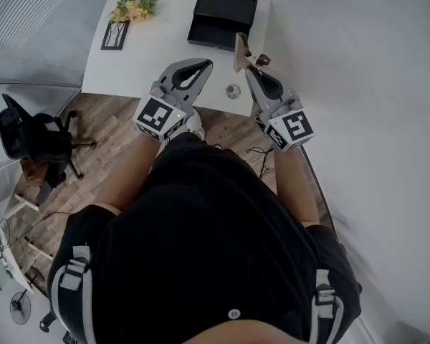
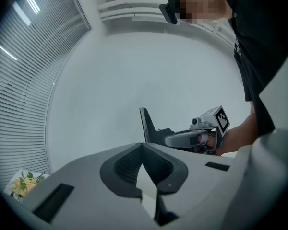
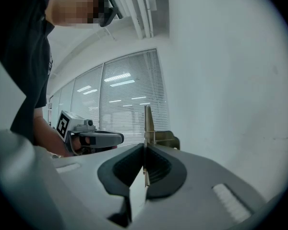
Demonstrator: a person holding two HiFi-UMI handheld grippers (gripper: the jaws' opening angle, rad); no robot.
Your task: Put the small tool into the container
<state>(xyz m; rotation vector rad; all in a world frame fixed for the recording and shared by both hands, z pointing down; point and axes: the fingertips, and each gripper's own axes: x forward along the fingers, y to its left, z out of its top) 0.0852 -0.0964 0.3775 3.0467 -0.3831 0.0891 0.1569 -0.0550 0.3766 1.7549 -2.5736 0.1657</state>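
An open black box (image 1: 213, 33) with its lid raised sits at the far side of the white table (image 1: 129, 70). My right gripper (image 1: 249, 70) is held in the air over the table's near edge, to the right of the box. It is shut on a small flat-bladed tool (image 1: 240, 51), whose thin blade (image 3: 148, 121) stands up from the closed jaws, with a brass-coloured part (image 3: 165, 139) behind it. My left gripper (image 1: 203, 64) hovers beside it on the left, shut with nothing in it (image 2: 143, 145). From the left gripper view the tool (image 2: 146, 124) appears as a dark blade.
A bunch of yellow flowers (image 1: 132, 7) and a small black frame (image 1: 115, 36) stand on the table's left end. A small round object (image 1: 233, 90) lies near the front edge. A black office chair (image 1: 36, 142) stands on the wooden floor at left. Window blinds (image 3: 129, 95) and a plain wall surround.
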